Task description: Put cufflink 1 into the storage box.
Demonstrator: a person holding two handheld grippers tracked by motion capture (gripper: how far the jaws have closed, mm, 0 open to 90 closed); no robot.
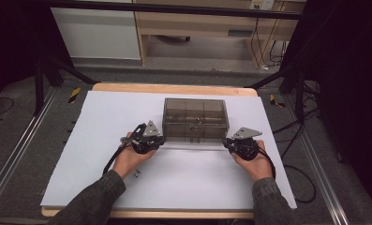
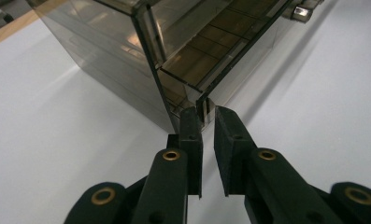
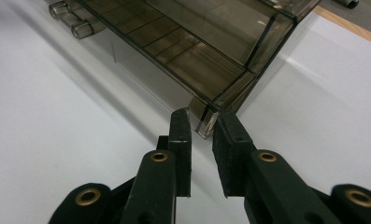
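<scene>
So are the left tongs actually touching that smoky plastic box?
Touching: in the left gripper view the left tongs pinch the corner edge of the smoky box.

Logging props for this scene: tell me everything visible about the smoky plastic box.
The smoky plastic box is translucent grey-brown, rectangular, with inner dividers and a small front latch. It sits flat on the white sheet, its lid looking closed. The left hand-held gripper and right hand-held gripper pinch its two near corners.
</scene>
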